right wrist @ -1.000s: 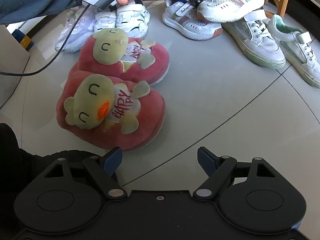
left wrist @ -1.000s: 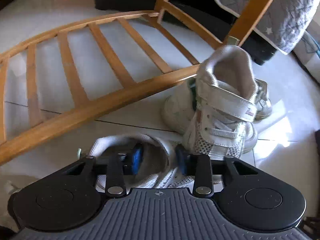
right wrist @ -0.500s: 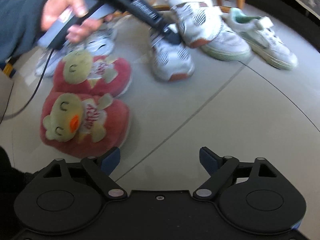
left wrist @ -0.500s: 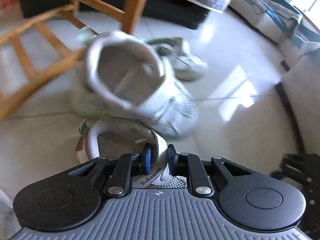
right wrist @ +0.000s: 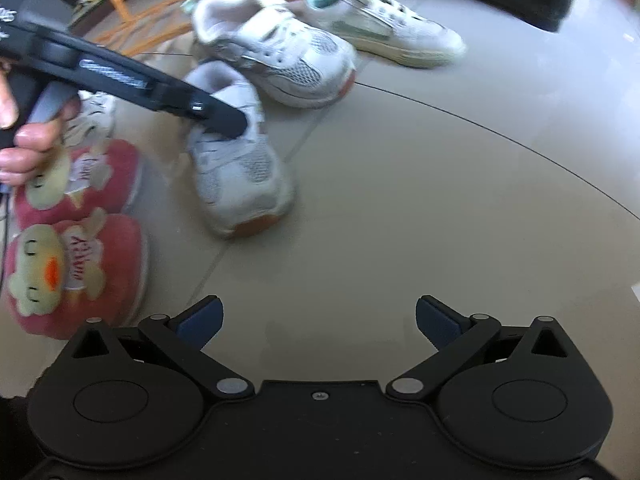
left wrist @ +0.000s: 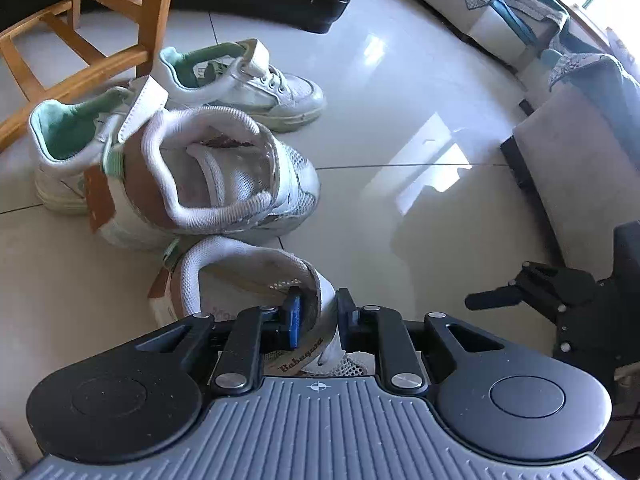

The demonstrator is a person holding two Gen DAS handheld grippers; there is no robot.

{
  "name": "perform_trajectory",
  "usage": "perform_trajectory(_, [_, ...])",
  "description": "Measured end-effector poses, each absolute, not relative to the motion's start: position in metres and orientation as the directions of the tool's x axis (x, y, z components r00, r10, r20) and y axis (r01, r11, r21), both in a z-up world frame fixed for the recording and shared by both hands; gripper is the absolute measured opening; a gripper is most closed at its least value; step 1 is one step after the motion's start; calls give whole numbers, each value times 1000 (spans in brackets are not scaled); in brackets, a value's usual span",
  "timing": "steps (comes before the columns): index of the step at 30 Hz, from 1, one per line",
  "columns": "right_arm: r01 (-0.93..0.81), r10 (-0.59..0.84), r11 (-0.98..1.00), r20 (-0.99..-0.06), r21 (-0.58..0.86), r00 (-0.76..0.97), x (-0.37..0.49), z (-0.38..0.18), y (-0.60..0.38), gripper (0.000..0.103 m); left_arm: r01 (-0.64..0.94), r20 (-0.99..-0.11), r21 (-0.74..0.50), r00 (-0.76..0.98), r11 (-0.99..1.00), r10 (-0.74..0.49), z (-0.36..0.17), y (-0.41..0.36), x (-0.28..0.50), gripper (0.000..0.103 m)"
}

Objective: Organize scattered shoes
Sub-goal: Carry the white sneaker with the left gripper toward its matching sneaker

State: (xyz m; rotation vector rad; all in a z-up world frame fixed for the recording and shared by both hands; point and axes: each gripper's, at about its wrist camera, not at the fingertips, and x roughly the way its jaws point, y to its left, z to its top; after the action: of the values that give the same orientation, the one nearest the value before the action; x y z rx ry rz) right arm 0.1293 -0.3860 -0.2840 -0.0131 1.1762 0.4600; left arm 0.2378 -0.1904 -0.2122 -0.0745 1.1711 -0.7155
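- Left wrist view: my left gripper [left wrist: 316, 318] pinches the collar wall of a white mesh sneaker [left wrist: 244, 276] with brown heel trim, one blue pad inside the opening and one outside, jaws nearly closed on it.
- Seen from the right wrist view, that same sneaker [right wrist: 236, 160] sits with its toe pointing toward my camera, sole at or just above the pale tiled floor [right wrist: 440, 200]; blur keeps me from telling which.
- Its matching sneaker [left wrist: 208, 176] stands on the floor just behind it, touching or nearly touching it.
- Behind those, a pair of white sneakers with mint-green lining [left wrist: 240, 80] lies side by side against the foot of a wooden chair frame [left wrist: 148, 20].
- To the left in the right wrist view, two pink plush slippers with yellow duck faces [right wrist: 76, 268] lie side by side, near the held sneaker.
- A person's hand [right wrist: 28, 140] grips the handle of the left tool.
- My right gripper [right wrist: 318, 320] hangs over bare floor, its jaws opening wide with nothing between them.
- A grey sofa edge [left wrist: 580, 168] runs along the right of the left wrist view.
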Motion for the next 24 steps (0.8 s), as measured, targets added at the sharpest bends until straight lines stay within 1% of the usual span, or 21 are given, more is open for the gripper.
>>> perform_trajectory(2, [-346, 328, 913, -893, 216, 308, 129, -286, -388, 103, 480, -810, -406, 204, 778, -549, -207, -189, 238, 19])
perform_trajectory(6, [-336, 310, 920, -900, 202, 307, 130, -291, -389, 103, 450, -794, -437, 213, 778, -569, -195, -178, 238, 19])
perform_trajectory(10, [-326, 284, 928, -909, 181, 305, 130, -296, -390, 103, 431, -783, -428, 260, 794, -564, -181, -169, 236, 20])
perform_trajectory(11, [-324, 281, 929, -911, 179, 303, 130, -296, -390, 103, 422, -782, -418, 284, 804, -555, -178, -167, 237, 23])
perform_trajectory(16, [-313, 272, 933, -917, 177, 291, 130, -302, -392, 103, 363, -765, -323, 443, 874, -467, -161, -157, 241, 30])
perform_trajectory(19, [-312, 262, 935, -923, 170, 282, 130, -307, -393, 103, 309, -758, -294, 502, 905, -417, -158, -150, 247, 36])
perform_trajectory(21, [-314, 256, 935, -925, 164, 280, 130, -309, -394, 103, 264, -756, -272, 536, 925, -375, -158, -145, 253, 37])
perform_trajectory(24, [-332, 242, 933, -928, 142, 284, 129, -308, -391, 103, 244, -774, -241, 535, 939, -338, -165, -144, 264, 38])
